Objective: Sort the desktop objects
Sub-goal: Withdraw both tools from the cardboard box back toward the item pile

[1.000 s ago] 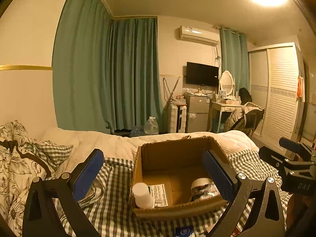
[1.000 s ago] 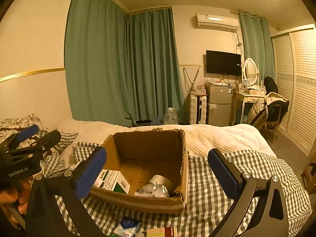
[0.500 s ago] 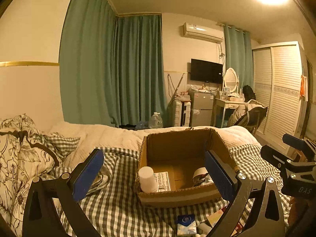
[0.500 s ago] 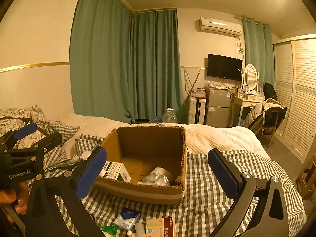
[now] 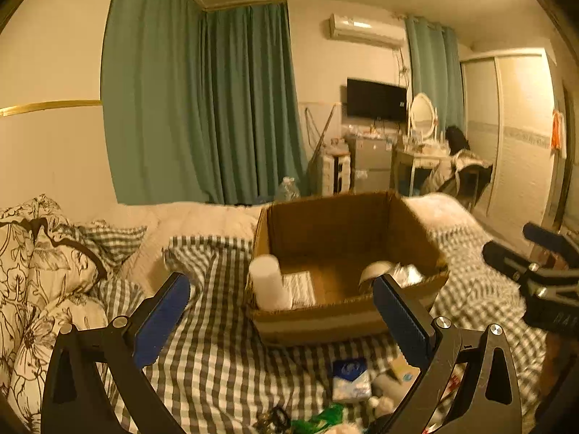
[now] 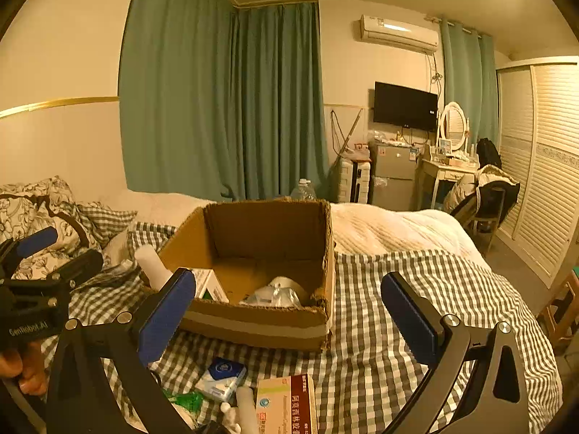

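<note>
Both tongs hang open and empty over a bed with sorting left to do.

The left tongs (image 5: 280, 316) and right tongs (image 6: 287, 316) are each spread wide, nothing between their blue pads. Beyond them, mid-bed on the grey-and-white checked bedspread (image 6: 416, 289), stands the open brown cardboard box (image 6: 260, 275), already holding a white cylindrical bottle (image 5: 269, 282), a small green-and-white carton (image 6: 210, 284) and crumpled clear wrapping (image 6: 275, 294). The unsorted things lie at the near edge of the bed, below and in front of the tongs: a blue-and-white tissue packet (image 6: 221, 378) and a red-and-cream printed carton (image 6: 286, 405), long axis running toward the box. The carton sits under the right tongs, probably the handier pick.
</note>
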The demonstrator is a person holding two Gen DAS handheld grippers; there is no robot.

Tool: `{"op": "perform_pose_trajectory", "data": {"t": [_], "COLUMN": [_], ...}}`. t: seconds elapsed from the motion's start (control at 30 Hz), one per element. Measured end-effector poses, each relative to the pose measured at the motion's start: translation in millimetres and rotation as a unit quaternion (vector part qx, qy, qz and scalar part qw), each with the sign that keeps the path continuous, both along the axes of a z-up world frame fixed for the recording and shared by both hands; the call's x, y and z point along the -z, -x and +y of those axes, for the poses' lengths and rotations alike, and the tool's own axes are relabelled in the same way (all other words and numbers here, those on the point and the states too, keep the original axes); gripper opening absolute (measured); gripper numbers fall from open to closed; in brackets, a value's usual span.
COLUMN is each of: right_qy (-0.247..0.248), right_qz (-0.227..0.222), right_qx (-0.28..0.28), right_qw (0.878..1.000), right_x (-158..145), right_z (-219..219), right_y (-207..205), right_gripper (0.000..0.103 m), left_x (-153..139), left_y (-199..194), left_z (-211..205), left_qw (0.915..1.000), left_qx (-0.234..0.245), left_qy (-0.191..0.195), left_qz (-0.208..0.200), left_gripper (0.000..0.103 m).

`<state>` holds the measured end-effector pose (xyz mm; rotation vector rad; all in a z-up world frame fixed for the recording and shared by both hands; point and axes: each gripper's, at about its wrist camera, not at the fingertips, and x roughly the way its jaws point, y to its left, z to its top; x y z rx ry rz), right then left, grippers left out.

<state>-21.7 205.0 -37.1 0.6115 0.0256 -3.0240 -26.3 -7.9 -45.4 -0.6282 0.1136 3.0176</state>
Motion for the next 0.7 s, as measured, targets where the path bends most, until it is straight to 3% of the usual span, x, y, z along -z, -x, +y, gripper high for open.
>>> {"op": "perform_pose_trajectory", "data": {"t": [0.33,0.57,0.7], "right_qy": [0.011,0.002,0.002], "right_qz": [-0.050,-0.077,-0.107], "right_qx": [-0.010,-0.019,-0.026], "right_qw": [0.999,0.997,0.994], "right_x": [29.7,50.4,65.2], "right_z": [3.8,-2.5,-4.7], "right_y": [10.5,17.3,23.4], "right_gripper": [0.103,0.103,0.103], "left_x": [40.4,58.6,78.9], "left_y": [10.2,9.1,10.3], "left_z": [-11.9,6.9,16.7], "left_qw": [0.9966,0.9933,0.9883], "left_qx": [-0.001,0.033,0.043], "left_qy": [-0.010,0.012,0.036], "left_qz": [-0.082,-0.110,-0.142], "left_gripper": [0.103,0.103,0.096]}}
